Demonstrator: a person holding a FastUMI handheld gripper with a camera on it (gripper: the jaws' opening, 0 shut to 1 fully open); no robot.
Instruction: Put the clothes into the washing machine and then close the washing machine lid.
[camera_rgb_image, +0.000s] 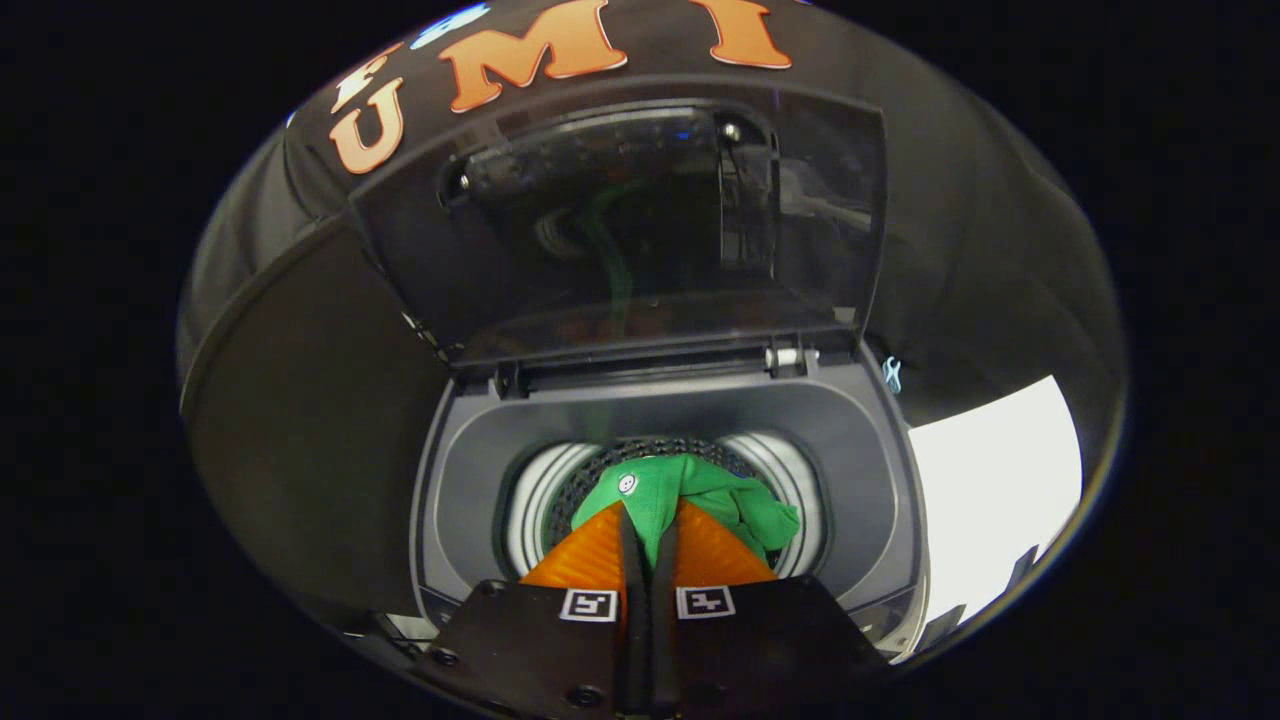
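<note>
Green cloth (690, 495) is clamped between the gripper's (648, 535) fingers above the drum (540, 490); it should be lowered well inside before being released, lid (620, 220) untouched.

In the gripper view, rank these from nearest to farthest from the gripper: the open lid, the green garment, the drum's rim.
1. Green garment: pinched between the gripper's orange fingers, bunched just ahead of them.
2. Drum's rim: the white ring around and below the garment, inside the washing machine's grey top.
3. Open lid: raised upright beyond the drum, hinged at the machine's back edge.
</note>
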